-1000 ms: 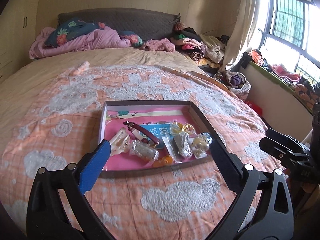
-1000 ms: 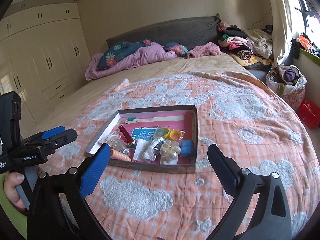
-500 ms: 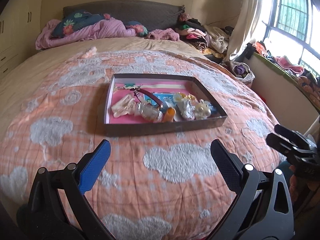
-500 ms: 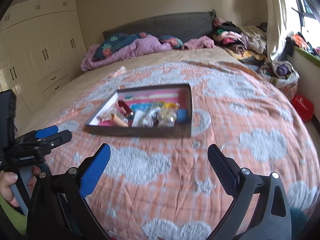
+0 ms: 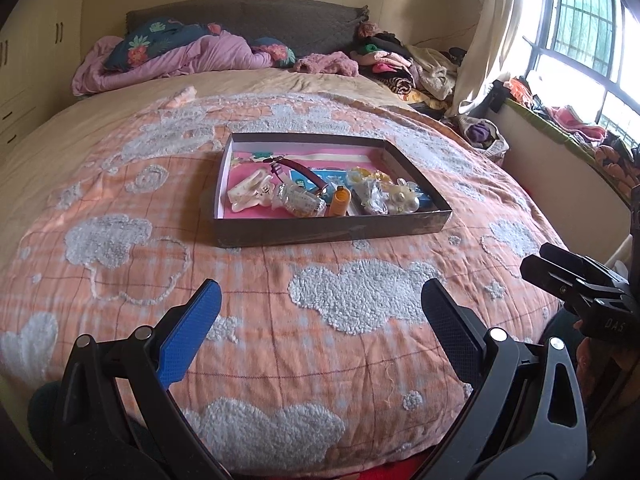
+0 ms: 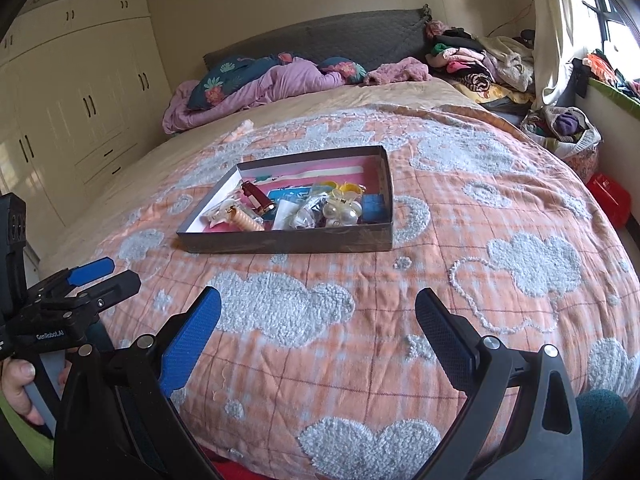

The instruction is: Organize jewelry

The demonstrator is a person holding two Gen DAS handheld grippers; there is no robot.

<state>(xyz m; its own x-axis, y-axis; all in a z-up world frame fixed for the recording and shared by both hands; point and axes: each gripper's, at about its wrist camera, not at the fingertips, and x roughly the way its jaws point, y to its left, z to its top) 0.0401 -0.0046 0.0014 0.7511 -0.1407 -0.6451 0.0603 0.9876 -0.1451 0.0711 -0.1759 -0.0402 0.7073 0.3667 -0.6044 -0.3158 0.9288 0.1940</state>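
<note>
A shallow dark box (image 5: 332, 232) with a pink floor sits on the bed; it also shows in the right wrist view (image 6: 288, 242). It holds a white hair clip (image 5: 250, 194), a maroon strap (image 5: 298, 172), an orange piece (image 5: 340, 201), pearl pieces (image 6: 343, 211) and small plastic bags. My left gripper (image 5: 318, 312) is open and empty, well short of the box, over the bedspread. My right gripper (image 6: 318, 316) is open and empty too, equally far back. Each gripper appears at the edge of the other's view.
The box lies on an orange bedspread with white cloud patches (image 5: 360, 296). A purple duvet and pillows (image 5: 180, 56) lie at the headboard. Clothes are piled at the far right (image 5: 400, 64). Wardrobes (image 6: 80, 100) stand on the left, a red bin (image 6: 610, 196) on the right floor.
Both grippers have pulled back from the box toward the foot of the bed; the box now looks smaller and farther away. Both stay open and empty.
</note>
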